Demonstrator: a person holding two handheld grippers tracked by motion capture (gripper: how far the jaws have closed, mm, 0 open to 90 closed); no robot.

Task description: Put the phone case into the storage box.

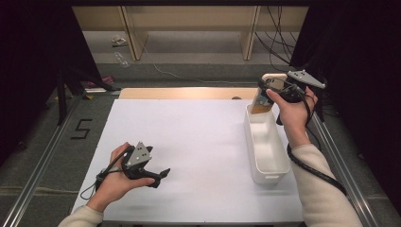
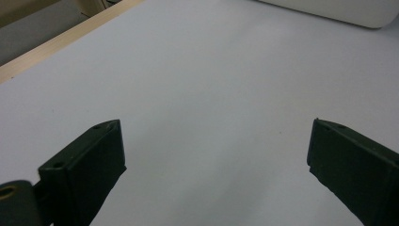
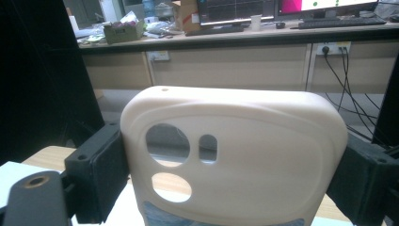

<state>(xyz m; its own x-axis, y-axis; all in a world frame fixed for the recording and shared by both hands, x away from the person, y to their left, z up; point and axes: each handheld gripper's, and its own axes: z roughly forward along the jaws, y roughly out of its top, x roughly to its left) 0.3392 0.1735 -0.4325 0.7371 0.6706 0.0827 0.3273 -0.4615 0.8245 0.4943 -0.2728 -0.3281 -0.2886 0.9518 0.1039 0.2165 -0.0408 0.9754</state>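
Above the far end of the white bin, the right tongs clenched a cream phone case by its two sides, held upright clear of the bench. The left tongs rested released on the white sheet.

Cream phone case, rounded corners, round and oval camera cutouts near top. Held upright, clamped at both side edges between black jaws. In high view, phone case raised above far end of white bin; lower part possibly bluish, unclear.
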